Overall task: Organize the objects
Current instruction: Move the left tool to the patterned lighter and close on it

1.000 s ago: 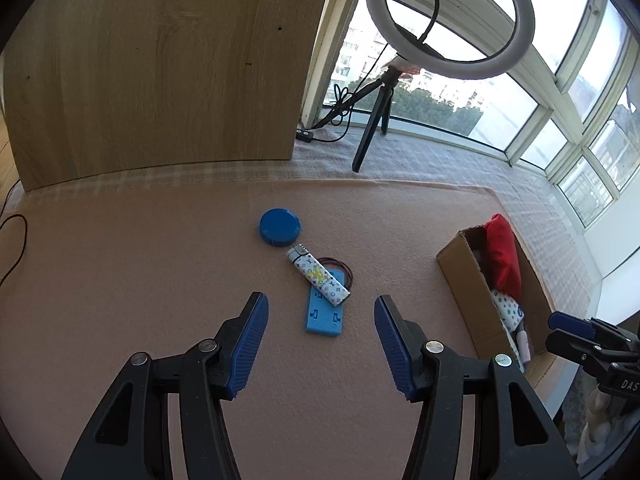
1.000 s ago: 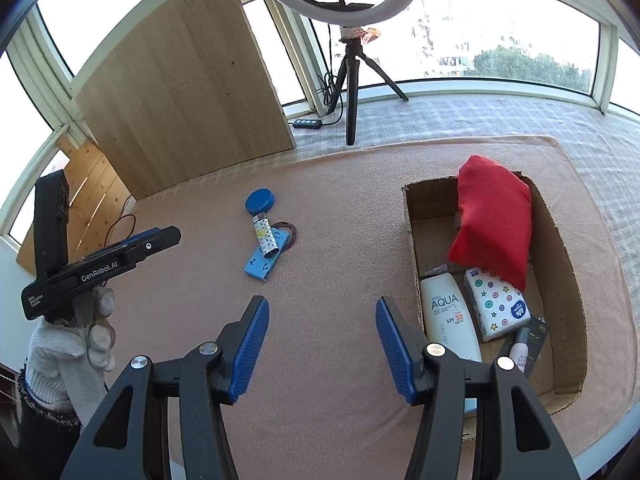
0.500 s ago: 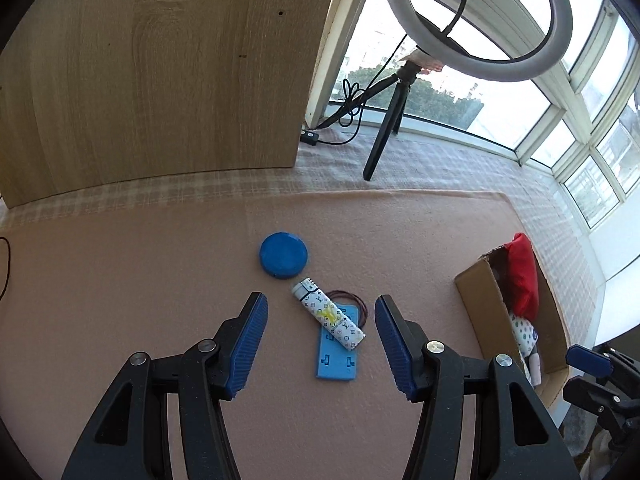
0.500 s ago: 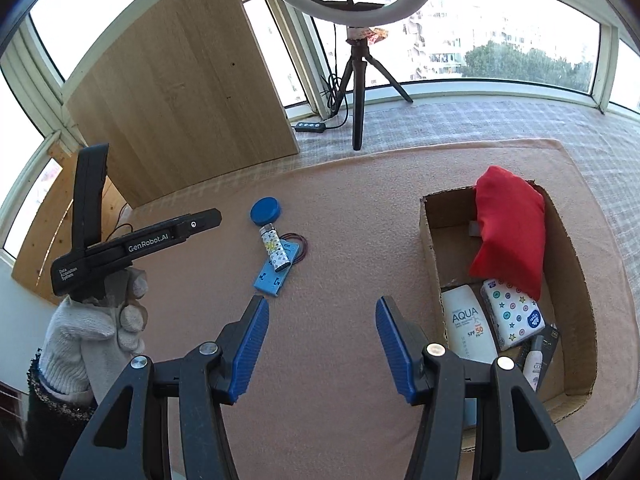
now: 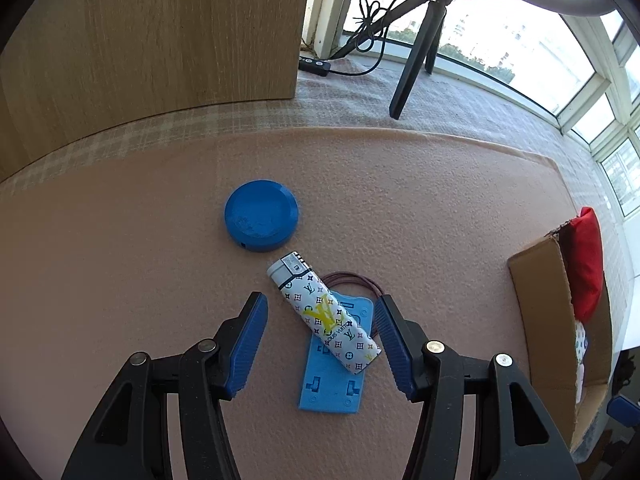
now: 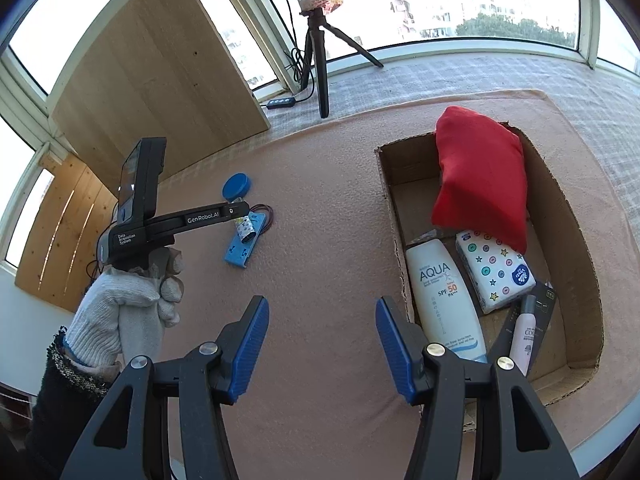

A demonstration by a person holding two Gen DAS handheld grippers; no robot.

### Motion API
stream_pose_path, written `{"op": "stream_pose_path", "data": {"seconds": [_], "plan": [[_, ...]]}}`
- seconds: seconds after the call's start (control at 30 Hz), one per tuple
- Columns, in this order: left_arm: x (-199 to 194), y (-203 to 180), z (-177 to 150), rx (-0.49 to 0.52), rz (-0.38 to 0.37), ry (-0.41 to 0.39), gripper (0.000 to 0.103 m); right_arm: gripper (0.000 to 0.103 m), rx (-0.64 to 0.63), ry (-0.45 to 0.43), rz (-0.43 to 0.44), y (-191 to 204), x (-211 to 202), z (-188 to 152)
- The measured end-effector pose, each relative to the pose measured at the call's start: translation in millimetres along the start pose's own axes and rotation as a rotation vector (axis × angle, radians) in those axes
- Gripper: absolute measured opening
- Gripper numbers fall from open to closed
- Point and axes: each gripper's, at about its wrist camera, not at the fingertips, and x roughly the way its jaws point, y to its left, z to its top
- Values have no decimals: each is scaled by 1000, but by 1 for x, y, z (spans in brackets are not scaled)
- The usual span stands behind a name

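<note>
1. The left gripper (image 5: 322,344) is held low over the pink mat (image 5: 120,280), its blue-padded jaws spread wide with nothing pinched between them.
2. Between those jaws, as seen from the left wrist, a white patterned lighter (image 5: 324,316) is found lying diagonally across a flat blue plate (image 5: 332,384) (its far end overhangs the plate's top edge).
3. A thin dark hair tie (image 5: 360,280) is seen partly tucked under the plate and lighter, just beyond them.
4. A round blue lid (image 5: 261,221) is set flat on the mat, near the lighter's metal end but apart from it.
5. The right gripper (image 6: 318,346) is held well apart from that cluster, jaws likewise spread and empty, above bare mat just beside the cardboard box (image 6: 576,240).
6. Inside the box are laid a red pouch (image 6: 480,176), leaning over the far wall, a white sunscreen bottle (image 6: 444,300), a spotted tissue pack (image 6: 494,268) and a small pale tube (image 6: 526,332).
7. From the right wrist view, a gloved hand (image 6: 128,304) is seen gripping the left gripper's handle.
8. A ring-light tripod (image 5: 416,56) is stood beyond the mat, by the window.
</note>
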Motion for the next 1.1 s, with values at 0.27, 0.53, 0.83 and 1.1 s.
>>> {"op": "stream_pose_path", "data": {"seconds": [0.27, 0.53, 0.83, 1.1], "plan": [[12, 3, 3, -17, 35, 16, 56, 52, -15, 9, 8, -2, 0, 0], [17, 10, 2, -13, 46, 24, 41, 52, -18, 17, 7, 0, 2, -1], [13, 45, -6, -65, 39, 9, 28, 52, -52, 45, 15, 16, 16, 1], [-2, 64, -35, -78, 19, -15, 26, 52, -79, 59, 29, 30, 26, 4]]}}
